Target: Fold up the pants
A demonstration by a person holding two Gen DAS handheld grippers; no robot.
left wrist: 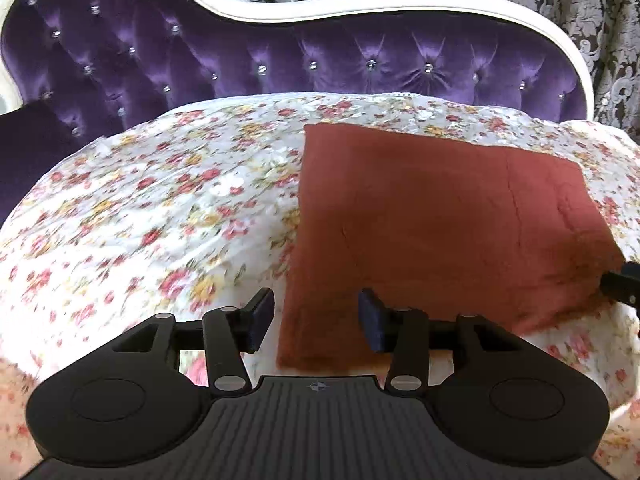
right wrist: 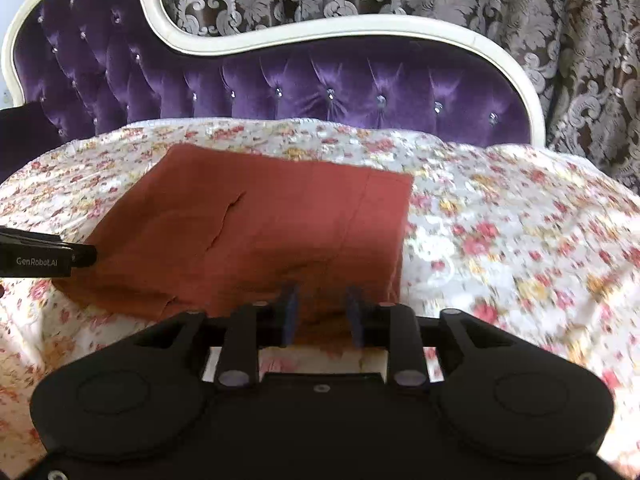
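A bed point(left wrist: 140, 208) with a flowered cover is filling both views, backed by a purple tufted headboard point(left wrist: 360, 64) in a white frame, with a patterned curtain point(right wrist: 520, 40) hanging behind it.

The pants point(left wrist: 440, 220) are lying flat on the cover as a rust-red, roughly rectangular packet, already folded down to a compact shape, with a seam line running across the right part and a small crease near the middle. Their near edge is lying just ahead of both grippers.

The left gripper point(left wrist: 316, 320) is hovering over the near left corner of the pants; its fingers point(left wrist: 262, 316) are standing partly apart with nothing pinched, the cloth edge merely showing below the gap. The right gripper point(right wrist: 322, 312) is sitting at the near edge toward the right side of the packet; its fingers point(right wrist: 289, 312) are standing narrowly apart, and the cloth appears to be lying under them, not clamped.

Judgement: a fold appears to be just laid down and let go, so the task is looking late in its course. The next move is calling either for one more fold, each gripper taking a near corner cleanly through all layers, or for smoothing and leaving the packet. The risk is catching only the top layer.
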